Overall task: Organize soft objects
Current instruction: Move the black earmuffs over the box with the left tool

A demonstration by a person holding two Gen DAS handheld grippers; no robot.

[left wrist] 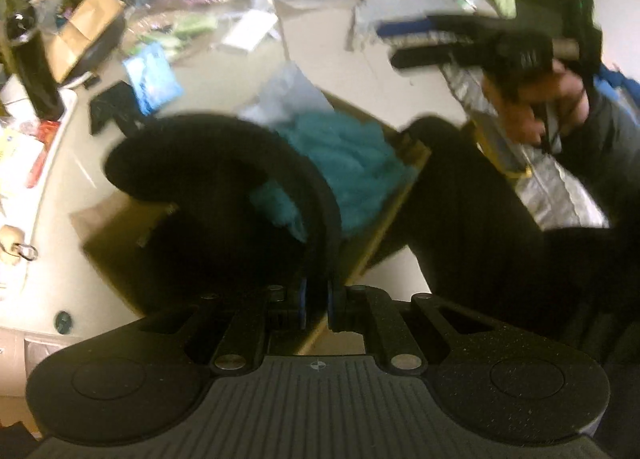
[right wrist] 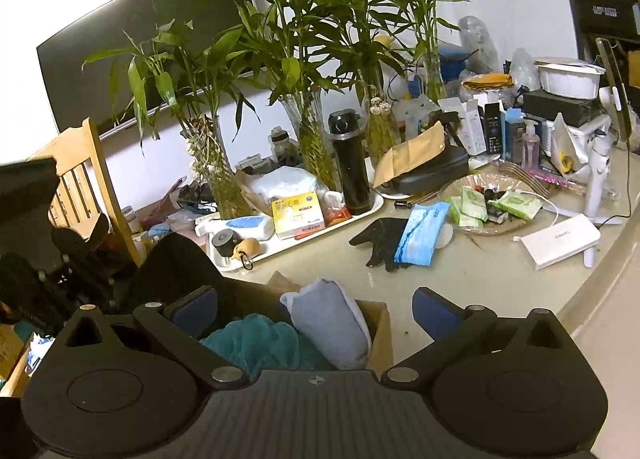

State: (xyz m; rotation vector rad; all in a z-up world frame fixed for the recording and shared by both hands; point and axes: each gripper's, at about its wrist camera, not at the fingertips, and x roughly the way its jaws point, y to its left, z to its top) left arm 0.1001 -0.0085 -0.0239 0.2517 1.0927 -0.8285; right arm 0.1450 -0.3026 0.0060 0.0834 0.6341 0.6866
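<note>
Cluttered table [right wrist: 500, 271] carries a cardboard box [right wrist: 380, 335] already holding teal fabric [left wrist: 352, 155]. Left gripper [left wrist: 316, 299] clamps a black cloth [left wrist: 240, 163] over the box; lower it fully inside before letting go. Right gripper [right wrist: 316, 307] hangs empty, jaws apart.

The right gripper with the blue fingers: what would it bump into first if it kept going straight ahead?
Probably the soft things in the open cardboard box just ahead of the right gripper: the grey-blue folded cloth or fluffy teal fabric. Depth is unclear.
</note>
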